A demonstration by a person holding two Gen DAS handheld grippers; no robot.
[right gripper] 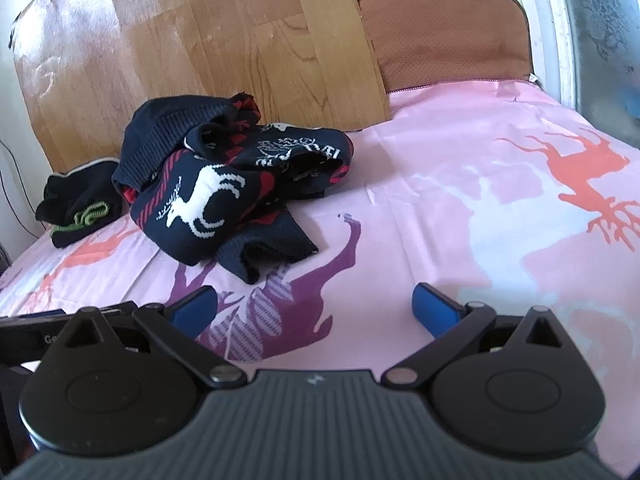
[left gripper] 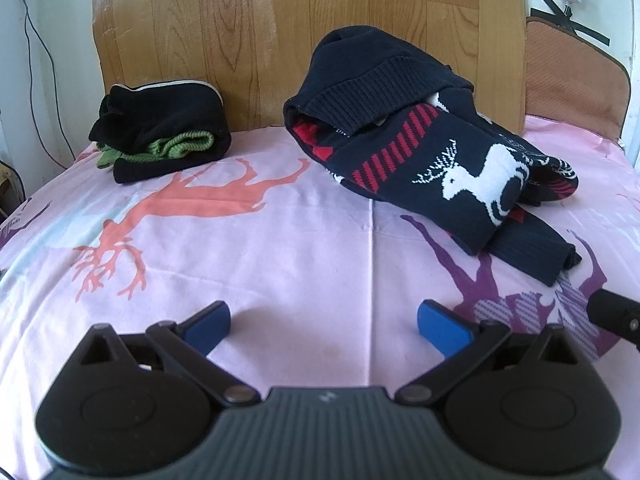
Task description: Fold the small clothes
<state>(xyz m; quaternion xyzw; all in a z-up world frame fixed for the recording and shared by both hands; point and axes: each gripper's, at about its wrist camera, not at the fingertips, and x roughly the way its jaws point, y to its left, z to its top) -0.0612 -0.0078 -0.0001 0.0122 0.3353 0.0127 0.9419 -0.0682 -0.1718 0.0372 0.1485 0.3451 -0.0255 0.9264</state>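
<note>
A crumpled navy sweater with white deer and red stripes [left gripper: 432, 152] lies on the pink sheet at the back right; it also shows in the right wrist view [right gripper: 216, 192] at left centre. A folded black garment with a green knit piece [left gripper: 164, 136] sits at the back left, and it shows in the right wrist view [right gripper: 80, 210] at far left. My left gripper [left gripper: 324, 322] is open and empty above the sheet, short of both piles. My right gripper [right gripper: 314, 310] is open and empty, to the right of the sweater.
The bed is covered by a pink sheet with deer prints [left gripper: 280, 248]. A wooden board [left gripper: 280, 32] and a brown cushion [right gripper: 448, 36] stand against the wall behind. A window [right gripper: 600, 40] is at the far right. The right gripper's body [left gripper: 616, 312] shows at the edge.
</note>
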